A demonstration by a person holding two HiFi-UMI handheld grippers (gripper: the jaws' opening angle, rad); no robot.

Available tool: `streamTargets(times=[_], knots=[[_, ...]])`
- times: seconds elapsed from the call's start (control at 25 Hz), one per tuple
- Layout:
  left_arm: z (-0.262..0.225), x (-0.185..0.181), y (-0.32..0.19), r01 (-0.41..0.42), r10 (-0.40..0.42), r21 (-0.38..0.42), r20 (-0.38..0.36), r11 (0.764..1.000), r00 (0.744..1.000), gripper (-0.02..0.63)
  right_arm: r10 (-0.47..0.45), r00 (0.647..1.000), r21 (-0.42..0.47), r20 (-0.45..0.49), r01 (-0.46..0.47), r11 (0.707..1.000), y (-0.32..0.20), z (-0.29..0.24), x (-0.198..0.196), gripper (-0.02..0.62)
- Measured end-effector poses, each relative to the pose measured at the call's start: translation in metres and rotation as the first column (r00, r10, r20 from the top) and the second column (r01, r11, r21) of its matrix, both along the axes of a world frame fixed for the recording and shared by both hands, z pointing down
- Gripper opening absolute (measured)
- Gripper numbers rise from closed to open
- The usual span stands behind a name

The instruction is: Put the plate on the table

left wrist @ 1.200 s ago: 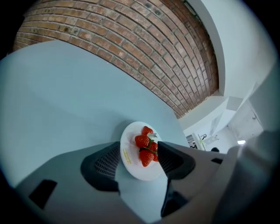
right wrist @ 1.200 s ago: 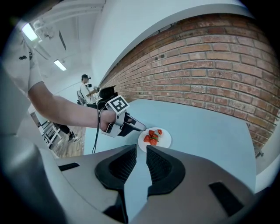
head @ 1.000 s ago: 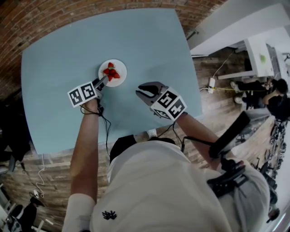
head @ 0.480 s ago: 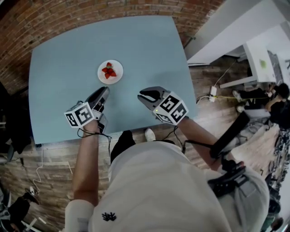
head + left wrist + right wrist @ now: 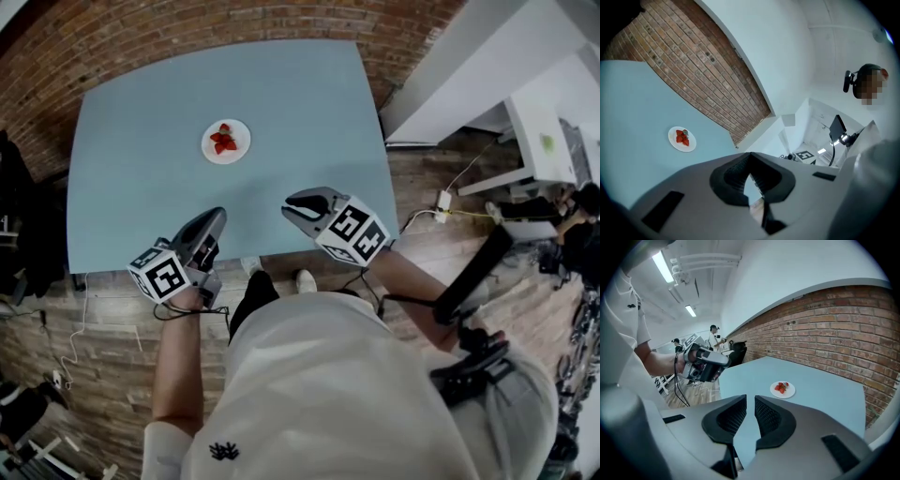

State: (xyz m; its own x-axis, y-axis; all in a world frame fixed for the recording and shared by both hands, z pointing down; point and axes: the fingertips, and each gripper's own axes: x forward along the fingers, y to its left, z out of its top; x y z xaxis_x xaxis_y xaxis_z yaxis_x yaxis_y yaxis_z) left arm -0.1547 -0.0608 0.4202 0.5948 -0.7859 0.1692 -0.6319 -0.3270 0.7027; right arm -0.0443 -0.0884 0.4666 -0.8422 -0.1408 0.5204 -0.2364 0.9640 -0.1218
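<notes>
A small white plate (image 5: pixel 226 142) with strawberries (image 5: pixel 223 139) on it rests on the light blue table (image 5: pixel 300 103), left of its middle. The plate (image 5: pixel 682 138) shows far off in the left gripper view, and the right gripper view has the plate (image 5: pixel 783 389) ahead on the tabletop. My left gripper (image 5: pixel 216 217) hangs at the table's near edge, well back from the plate, its jaws shut (image 5: pixel 750 157) on nothing. My right gripper (image 5: pixel 298 204) hovers over the near edge further right. Its pads (image 5: pixel 750 401) stand a narrow slit apart, empty.
A brick floor surrounds the table. A white desk (image 5: pixel 539 112) and seated people (image 5: pixel 581 225) are at the far right. Cables (image 5: pixel 441 202) lie on the floor right of the table. A brick wall (image 5: pixel 825 333) runs behind it.
My left gripper let go of the plate's rim, drew back to the table's near edge and shut. The plate stays on the table. The right gripper barely moved.
</notes>
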Motion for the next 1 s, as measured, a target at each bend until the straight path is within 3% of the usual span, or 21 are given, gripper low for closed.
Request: streamTargets(times=[0.4,0.8,1.0], knots=[[-0.022,0.054,0.053,-0.047,0.043,0.036,0.096,0.998,0.994,0.002,-0.077,0.996,0.035,0.039,0.076,0.997,0.036,-0.023,0.023,0.058],[-0.027,0.098,0.075,-0.062,0.056,0.041,0.13,0.997,0.99,0.002,-0.112,0.992,0.051,0.05,0.109,0.993,0.056,-0.03,0.05,0.058],[-0.022,0.103,0.08,-0.067,0.062,0.025,0.144,0.997,0.988,0.002,-0.12,0.992,0.045,0.047,0.118,0.992,0.062,-0.028,0.053,0.058]])
